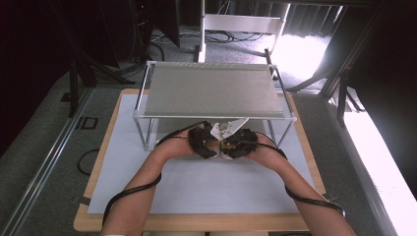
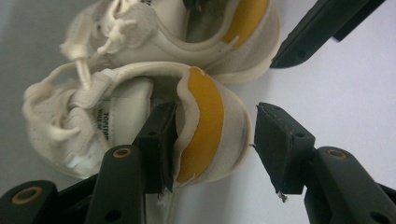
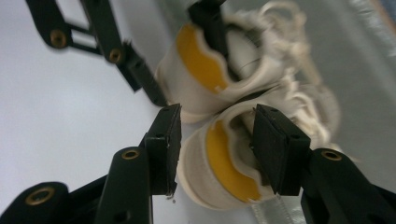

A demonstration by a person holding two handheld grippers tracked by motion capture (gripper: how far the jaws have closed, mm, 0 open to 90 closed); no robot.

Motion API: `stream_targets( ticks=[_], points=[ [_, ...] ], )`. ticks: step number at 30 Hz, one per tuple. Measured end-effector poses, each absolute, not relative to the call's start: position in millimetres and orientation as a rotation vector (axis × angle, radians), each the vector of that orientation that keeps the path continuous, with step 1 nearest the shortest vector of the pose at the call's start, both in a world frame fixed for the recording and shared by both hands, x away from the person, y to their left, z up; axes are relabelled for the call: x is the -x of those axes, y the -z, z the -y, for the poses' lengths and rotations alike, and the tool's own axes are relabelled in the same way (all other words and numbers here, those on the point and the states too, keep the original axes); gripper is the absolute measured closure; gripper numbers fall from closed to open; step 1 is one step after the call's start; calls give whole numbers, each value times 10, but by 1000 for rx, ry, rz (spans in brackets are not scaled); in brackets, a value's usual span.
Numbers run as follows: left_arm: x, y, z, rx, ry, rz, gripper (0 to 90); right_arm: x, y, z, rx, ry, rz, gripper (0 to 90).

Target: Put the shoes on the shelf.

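Two cream sneakers point(image 1: 223, 131) with yellow heel linings lie side by side on the white mat, under the front edge of a metal shelf point(image 1: 211, 88). My left gripper point(image 2: 215, 116) is open and straddles the heel of the left sneaker point(image 2: 210, 140): one jaw is inside the shoe, the other stands just off the heel outside. My right gripper point(image 3: 217, 114) is open around the heel of the right sneaker point(image 3: 219, 168) in the same way, one jaw inside and one outside. Both sneakers rest on the mat. In the high view the two grippers point(image 1: 209, 142) point(image 1: 236, 143) sit close together.
The shelf stands on thin metal legs point(image 1: 146, 132) at the far half of the white mat point(image 1: 206, 182), which covers a wooden table point(image 1: 98, 216). Black cables point(image 1: 133, 191) trail back along both forearms. Loose laces point(image 2: 81, 70) spill from the shoes' fronts.
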State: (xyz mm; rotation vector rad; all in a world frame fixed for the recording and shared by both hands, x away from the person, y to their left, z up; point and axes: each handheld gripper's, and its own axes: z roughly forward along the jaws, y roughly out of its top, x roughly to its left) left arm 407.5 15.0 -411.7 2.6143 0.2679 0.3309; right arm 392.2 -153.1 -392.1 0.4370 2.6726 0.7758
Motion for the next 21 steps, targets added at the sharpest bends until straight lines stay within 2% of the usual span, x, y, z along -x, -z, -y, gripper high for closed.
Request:
stream_targets(
  ticks=[8,9,13,20,21],
  points=[
    [-3949,3972,-258,-2564,-379,-381,489,-3808,3770,1727,-541,-875,-2591,566],
    [-3923,3953,-271,-2556,-388,-388,488,-3788,3775,1748,-548,-877,-2588,600],
    [-3807,3879,-300,-2554,-394,-379,490,-3710,3834,1806,-538,-870,-2602,605],
    [-3606,3920,-232,-2567,-373,-339,519,-3617,3999,1899,-585,-873,-2613,675],
    [-3594,3944,-223,-2561,-370,-343,549,-3614,4026,1910,-587,-868,-2604,709]
  ],
)
